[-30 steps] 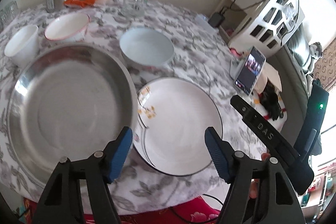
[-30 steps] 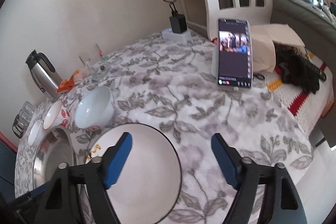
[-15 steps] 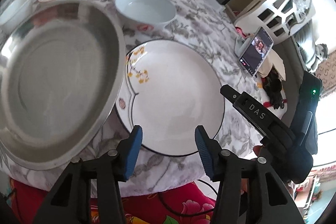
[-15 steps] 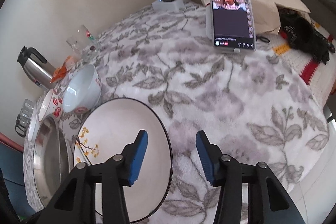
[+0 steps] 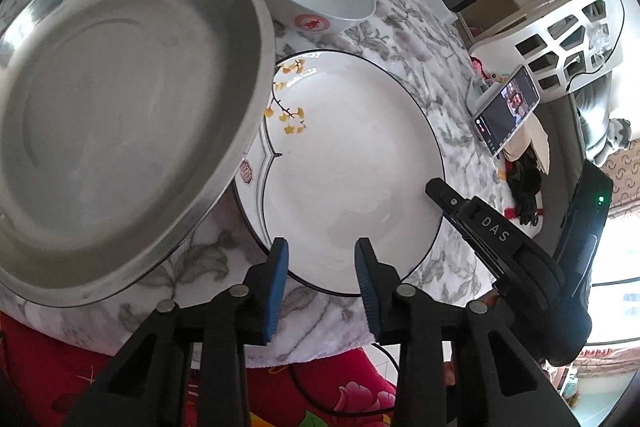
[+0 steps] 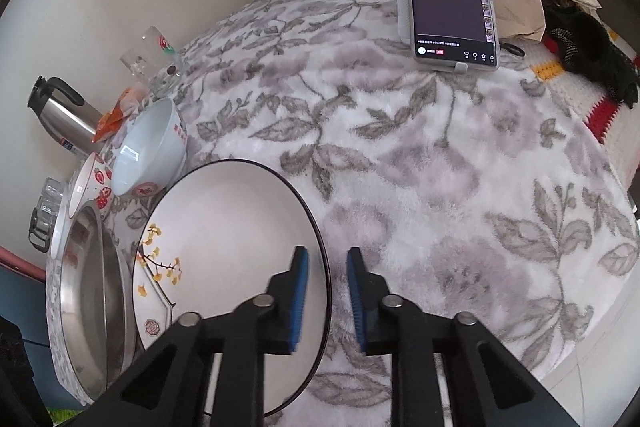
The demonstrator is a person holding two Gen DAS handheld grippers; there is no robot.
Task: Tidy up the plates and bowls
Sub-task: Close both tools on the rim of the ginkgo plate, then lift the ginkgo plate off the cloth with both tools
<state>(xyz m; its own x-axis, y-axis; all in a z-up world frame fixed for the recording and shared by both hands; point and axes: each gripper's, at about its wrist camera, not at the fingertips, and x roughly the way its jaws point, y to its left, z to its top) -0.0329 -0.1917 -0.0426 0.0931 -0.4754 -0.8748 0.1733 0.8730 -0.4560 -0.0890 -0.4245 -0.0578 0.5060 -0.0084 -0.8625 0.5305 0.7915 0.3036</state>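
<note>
Since one second ago both grippers have narrowed and closed in on the white plate (image 5: 352, 163). Left gripper (image 5: 322, 281): jaws partly apart, astride its 6 o'clock rim. Right gripper (image 6: 327, 291): narrow gap astride the 3 o'clock rim. Only the right wrist view shows the thermos (image 6: 64, 119), at 9 o'clock.
</note>
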